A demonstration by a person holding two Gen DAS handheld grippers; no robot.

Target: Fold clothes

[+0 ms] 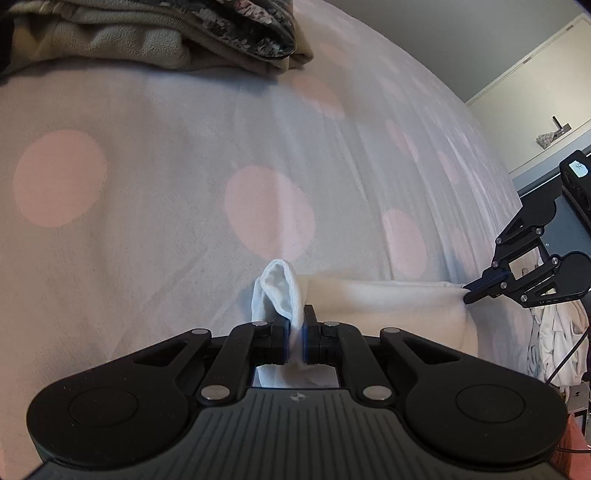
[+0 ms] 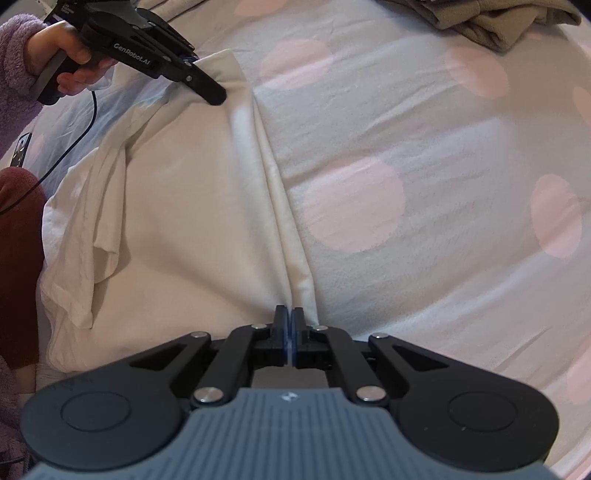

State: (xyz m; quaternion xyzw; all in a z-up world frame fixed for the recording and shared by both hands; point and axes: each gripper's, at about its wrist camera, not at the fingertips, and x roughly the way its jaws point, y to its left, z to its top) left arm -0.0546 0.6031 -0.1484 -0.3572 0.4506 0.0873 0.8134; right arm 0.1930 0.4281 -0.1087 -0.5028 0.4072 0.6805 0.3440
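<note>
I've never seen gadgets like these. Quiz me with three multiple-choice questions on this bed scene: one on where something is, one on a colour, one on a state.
1. Where is the pile of clothes?
A. at the far edge of the bed
B. under the white shirt
C. on the floor

2. What colour are the bedsheet's dots?
A. green
B. pink
C. black

3. What are both grippers doing?
A. hanging open
B. lying on the bed
C. pinching the shirt

Answers:
1 A: the pile of clothes lies beyond the white shirt.
2 B: pink dots on the bedsheet.
3 C: left gripper and right gripper clamp its edge.
</note>
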